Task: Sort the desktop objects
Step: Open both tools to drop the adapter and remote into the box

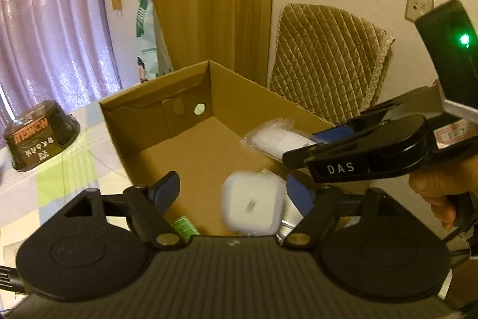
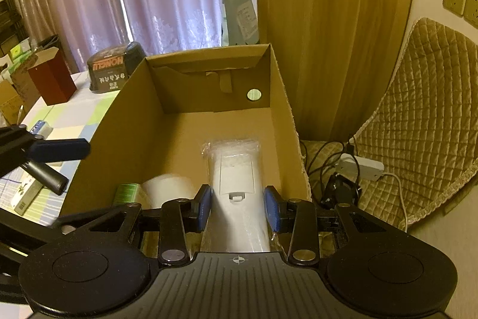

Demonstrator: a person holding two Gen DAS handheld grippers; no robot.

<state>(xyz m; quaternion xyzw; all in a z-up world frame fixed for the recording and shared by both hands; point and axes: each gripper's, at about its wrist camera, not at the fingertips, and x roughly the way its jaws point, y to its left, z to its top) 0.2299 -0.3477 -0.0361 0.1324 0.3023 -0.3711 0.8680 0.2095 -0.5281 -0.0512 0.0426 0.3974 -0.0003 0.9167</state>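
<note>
A: Where does the left gripper (image 1: pixel 236 193) stand?
B: Its fingers are spread wide over the cardboard box (image 1: pixel 191 121). A blurred white square case (image 1: pixel 252 207) sits between them, touching neither pad as far as I can tell. It seems to be in mid-air above the box floor.

A: And the right gripper (image 2: pixel 238 207)?
B: Its blue pads (image 2: pixel 204 208) flank a white device in a plastic bag (image 2: pixel 236 178) lying lengthwise in the box. Thin gaps show on both sides, so it looks parted, not clamped.

A: Anything else in the box?
B: A green-labelled item (image 2: pixel 127 193) by the near-left wall, beside the white case.

A: How are the hands placed?
B: In the left view the right gripper reaches in from the right, level over the box rim, with the person's hand (image 1: pixel 439 196) on its handle.

A: Beyond the box?
B: A dark upturned tub (image 1: pixel 41 136) on the checked tablecloth (image 1: pixel 68 178).
</note>
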